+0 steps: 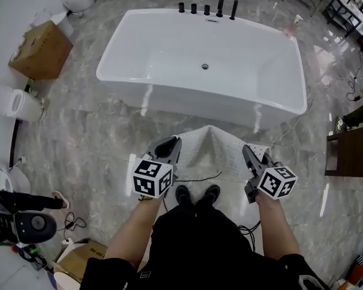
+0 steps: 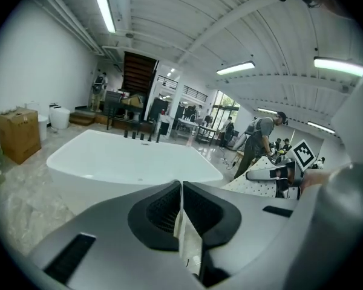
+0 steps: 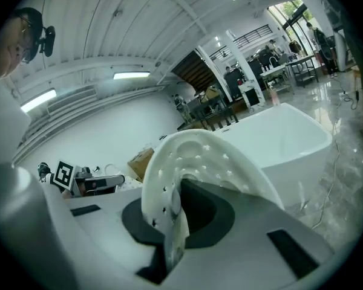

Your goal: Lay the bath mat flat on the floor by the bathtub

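Currently, white hole-dotted bath mat (image 1: 215, 153) is clamped by left gripper (image 1: 171, 145) and right gripper (image 1: 248, 154), ridged up between them near bathtub (image 1: 169, 59).

White bathtub (image 1: 206, 59), black taps (image 1: 221, 5), white bath mat (image 1: 215, 153) dotted with small holes, grey marbled floor (image 1: 91, 138), brown cardboard box (image 1: 41, 50), grey left gripper (image 1: 171, 145) and right gripper (image 1: 247, 153) with black-and-white square-marker patterns, black shoes (image 1: 196, 193).
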`<state>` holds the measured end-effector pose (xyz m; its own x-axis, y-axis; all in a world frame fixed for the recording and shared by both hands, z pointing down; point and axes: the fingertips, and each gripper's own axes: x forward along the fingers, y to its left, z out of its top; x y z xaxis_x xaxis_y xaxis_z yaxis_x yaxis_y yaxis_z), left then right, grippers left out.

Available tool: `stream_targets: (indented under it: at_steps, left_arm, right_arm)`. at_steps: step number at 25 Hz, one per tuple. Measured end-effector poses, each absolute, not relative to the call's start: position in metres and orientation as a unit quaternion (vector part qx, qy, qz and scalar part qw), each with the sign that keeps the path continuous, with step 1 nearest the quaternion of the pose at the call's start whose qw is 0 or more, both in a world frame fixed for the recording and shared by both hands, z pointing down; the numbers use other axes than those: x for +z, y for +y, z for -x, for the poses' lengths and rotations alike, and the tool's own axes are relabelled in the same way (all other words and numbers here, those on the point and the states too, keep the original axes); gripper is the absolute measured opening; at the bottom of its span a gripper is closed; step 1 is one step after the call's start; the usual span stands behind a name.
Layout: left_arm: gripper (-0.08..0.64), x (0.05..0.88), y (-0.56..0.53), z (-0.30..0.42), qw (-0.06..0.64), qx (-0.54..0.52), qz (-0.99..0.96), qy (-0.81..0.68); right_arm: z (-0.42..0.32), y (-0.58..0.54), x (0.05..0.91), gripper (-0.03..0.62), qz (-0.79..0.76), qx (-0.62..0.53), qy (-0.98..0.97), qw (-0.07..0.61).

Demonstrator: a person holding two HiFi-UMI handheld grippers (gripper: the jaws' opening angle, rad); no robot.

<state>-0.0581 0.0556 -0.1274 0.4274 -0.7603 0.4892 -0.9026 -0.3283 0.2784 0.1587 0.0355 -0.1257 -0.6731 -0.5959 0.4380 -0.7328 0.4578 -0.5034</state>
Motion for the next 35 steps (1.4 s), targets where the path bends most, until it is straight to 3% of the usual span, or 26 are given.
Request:
stream_targets:
  at_steps: [17,26,35]
  left_arm:
    - [0.018,-0.018,0.042,0.125,0.311,0.162,-0.776,-0.525]
    - [0.018,0.103,0.013,0.125,0.317,0.195,-0.766,-0.524]
    - [0.018,0.268,0.012,0.141,0.329,0.228,-0.76,-0.512]
  right_arm:
    - [-0.08,0.026,-0.011,0.02,-0.362,0.378,-0.837,0.16]
    - [-0.063,-0.012,0.105,0.02,-0.347,0.375,-0.84,0.181]
    - [-0.048,-0.014,0.277,0.02,-0.347,0.388,-0.827,0.21]
